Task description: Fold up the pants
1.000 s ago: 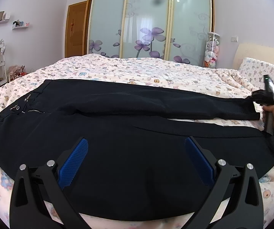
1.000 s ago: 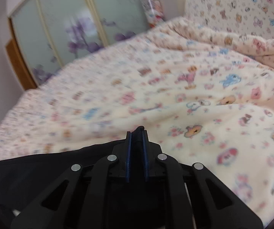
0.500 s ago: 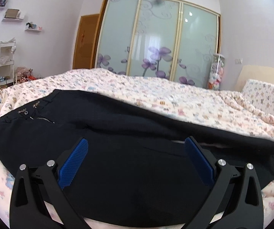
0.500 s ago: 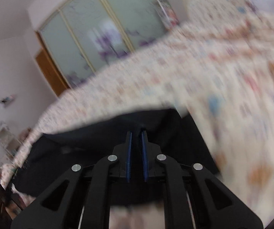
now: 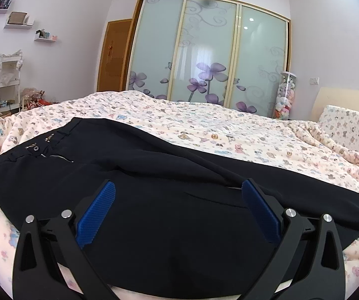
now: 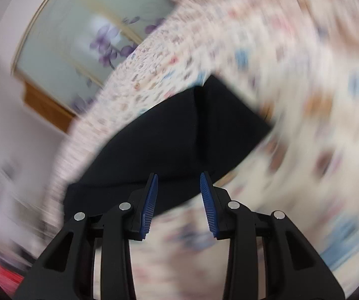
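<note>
Bedroom: quilted bed (image 5: 229, 127), sliding-door wardrobe (image 5: 209, 50).

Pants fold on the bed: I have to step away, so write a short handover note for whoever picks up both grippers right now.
Left gripper: open, empty, fingers spread over the black pants near the seat.
Right gripper: open, empty, near the cuff end; that view is motion-blurred.
Pants lie lengthwise on the patterned quilt, waistband to the left, one leg laid over the other.
Done: legs stacked lengthwise.
Left: smooth the ridge along the upper leg, then fold cuffs toward the waistband.
</note>
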